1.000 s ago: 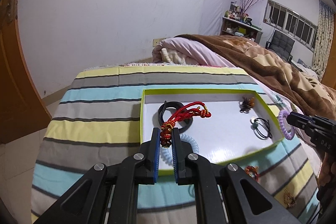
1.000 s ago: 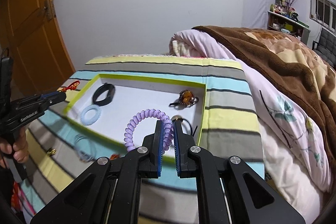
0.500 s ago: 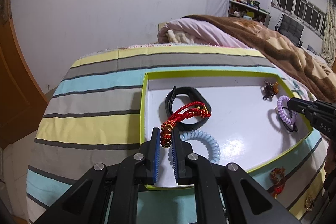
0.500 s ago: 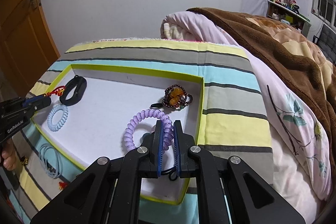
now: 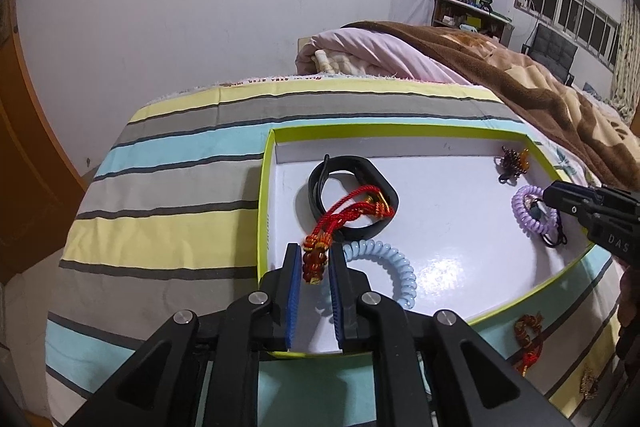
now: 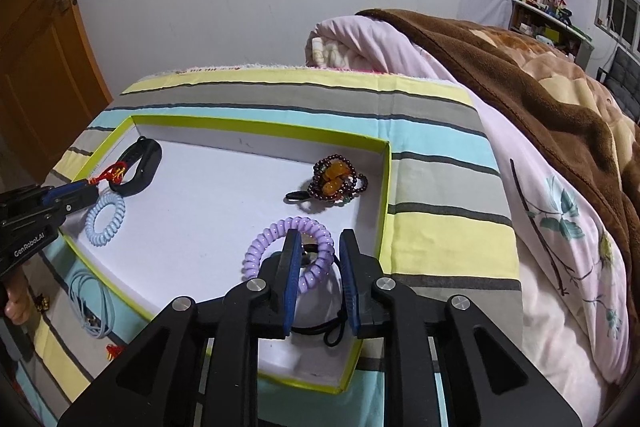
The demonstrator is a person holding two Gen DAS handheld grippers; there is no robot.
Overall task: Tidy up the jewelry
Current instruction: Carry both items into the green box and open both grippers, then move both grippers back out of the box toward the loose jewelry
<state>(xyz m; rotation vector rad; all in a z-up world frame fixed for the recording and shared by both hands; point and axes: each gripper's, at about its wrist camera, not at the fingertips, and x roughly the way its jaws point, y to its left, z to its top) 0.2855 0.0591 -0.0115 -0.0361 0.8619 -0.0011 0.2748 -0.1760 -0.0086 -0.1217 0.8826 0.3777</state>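
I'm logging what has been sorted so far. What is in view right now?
tray: 1, white with lime rim, on striped bedspread
black band: 1, in tray
red cord bracelet: 1, lying across black band, beaded end between left tool's fingers
blue coil tie: 1, in tray
purple coil tie: 1, in tray, at right tool
dark bead bracelet: 1, amber pieces, in tray
blue cord: 1, outside tray
brown blanket: 1, on bed
left tool: jaws just opened
right tool: jaws just opened
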